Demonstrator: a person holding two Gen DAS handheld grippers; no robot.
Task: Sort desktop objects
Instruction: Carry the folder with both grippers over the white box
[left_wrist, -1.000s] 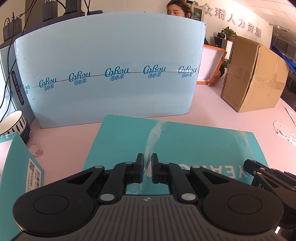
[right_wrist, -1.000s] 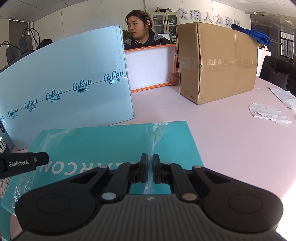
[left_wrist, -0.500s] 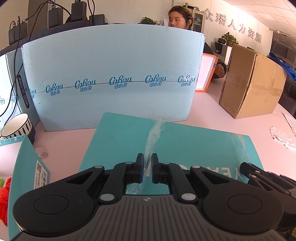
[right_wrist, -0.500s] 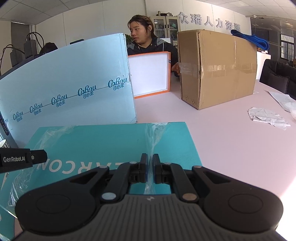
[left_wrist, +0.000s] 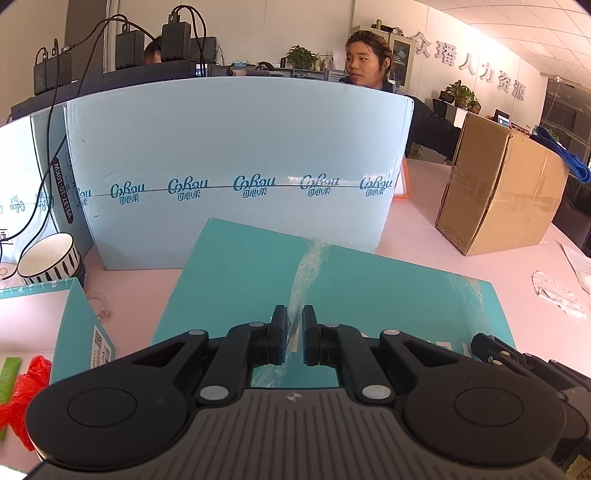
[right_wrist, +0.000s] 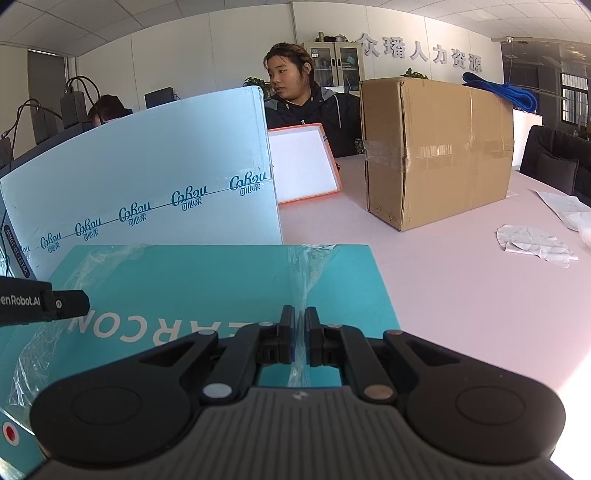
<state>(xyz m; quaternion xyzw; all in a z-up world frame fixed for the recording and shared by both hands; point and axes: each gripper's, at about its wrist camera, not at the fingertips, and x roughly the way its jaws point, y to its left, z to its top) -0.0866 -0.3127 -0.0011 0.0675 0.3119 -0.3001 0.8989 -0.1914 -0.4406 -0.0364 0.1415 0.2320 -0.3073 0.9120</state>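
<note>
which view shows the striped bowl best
Left wrist view: the striped bowl stands whole at the left, beside the pale blue box. The right wrist view does not show it at all.

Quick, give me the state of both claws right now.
Left claw: shut on the plastic wrap of the teal box.
Right claw: shut on the same wrap.

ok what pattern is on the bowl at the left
White bowl with black vertical stripes round its outside; left wrist view shows it best.

left wrist: low, close, forward; right wrist: same; shared: teal box (left_wrist: 332, 280), blue carton (right_wrist: 155, 184)
</note>
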